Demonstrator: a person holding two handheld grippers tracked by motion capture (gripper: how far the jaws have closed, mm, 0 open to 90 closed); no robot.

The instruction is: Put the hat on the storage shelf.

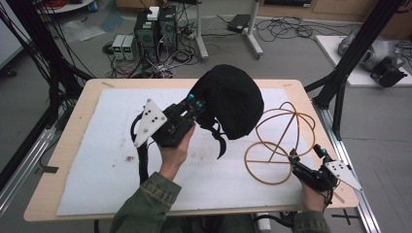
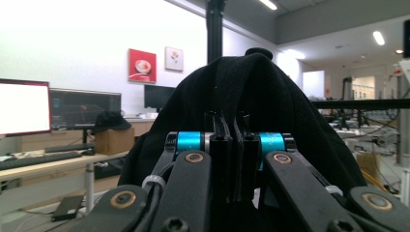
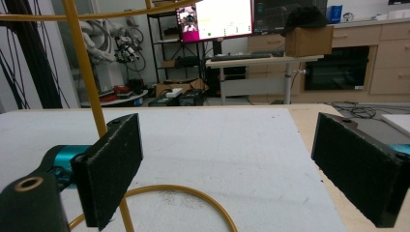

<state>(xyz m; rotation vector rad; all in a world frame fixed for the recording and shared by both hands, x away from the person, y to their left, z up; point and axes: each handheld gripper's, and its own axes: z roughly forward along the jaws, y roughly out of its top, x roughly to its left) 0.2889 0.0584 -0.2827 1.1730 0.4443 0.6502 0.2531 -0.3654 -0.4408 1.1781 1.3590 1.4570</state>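
A black cloth cap (image 1: 233, 99) hangs above the middle of the white mat, its strap dangling toward the mat. My left gripper (image 1: 194, 103) is shut on the cap's edge from the left. In the left gripper view the pressed-together jaws of that gripper (image 2: 231, 140) pinch a fold of the cap (image 2: 270, 96), which bulges up behind them. A yellow wire frame of hoops (image 1: 279, 145) stands on the mat to the right of the cap. My right gripper (image 1: 306, 154) rests open at the frame's lower right rim. In the right gripper view this gripper (image 3: 227, 164) has nothing between its pads, and the wire frame (image 3: 87, 72) rises just past the left pad.
The wooden table (image 1: 73, 126) carries a white mat (image 1: 97, 165). Black frame posts (image 1: 340, 82) stand at the table's right and left sides. Computer boxes (image 1: 155, 29) and loose cables lie on the floor behind the table.
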